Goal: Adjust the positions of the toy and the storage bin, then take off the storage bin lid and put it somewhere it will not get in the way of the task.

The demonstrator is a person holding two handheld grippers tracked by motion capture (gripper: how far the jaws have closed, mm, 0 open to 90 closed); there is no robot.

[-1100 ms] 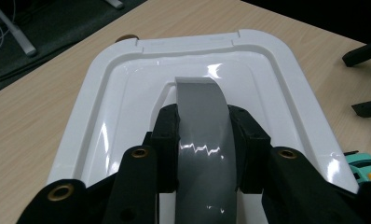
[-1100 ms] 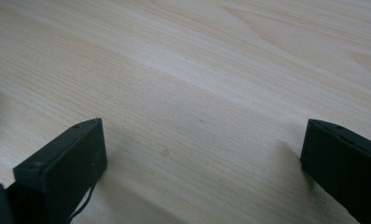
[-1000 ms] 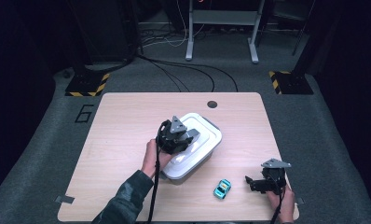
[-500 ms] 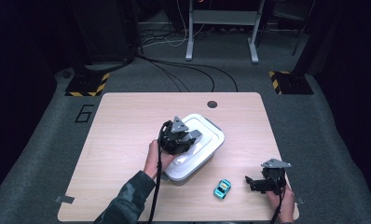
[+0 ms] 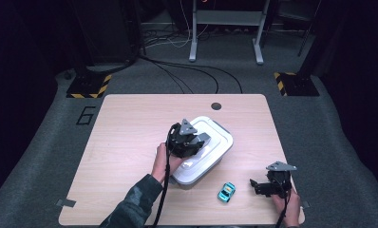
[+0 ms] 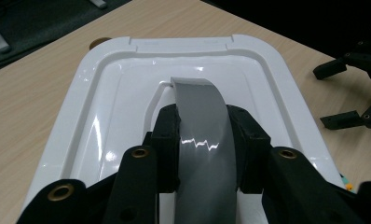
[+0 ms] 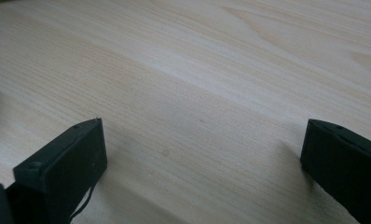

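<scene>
Left gripper [image 6: 200, 140] clamped on grey handle [image 6: 200, 121] of white lid [image 6: 104, 107], pads on both flanks. Handle's long axis runs away up the frame centre, straight along the jaws. In high view, left gripper [image 5: 193, 142] at frame centre over white box [image 5: 215, 154]. Likely lift straight up. Right gripper [image 5: 256, 185] at lower right, jaws wide and empty over table [image 5: 130, 128], well apart from lid. Blue toy car [image 5: 226, 191] just left of it.
</scene>
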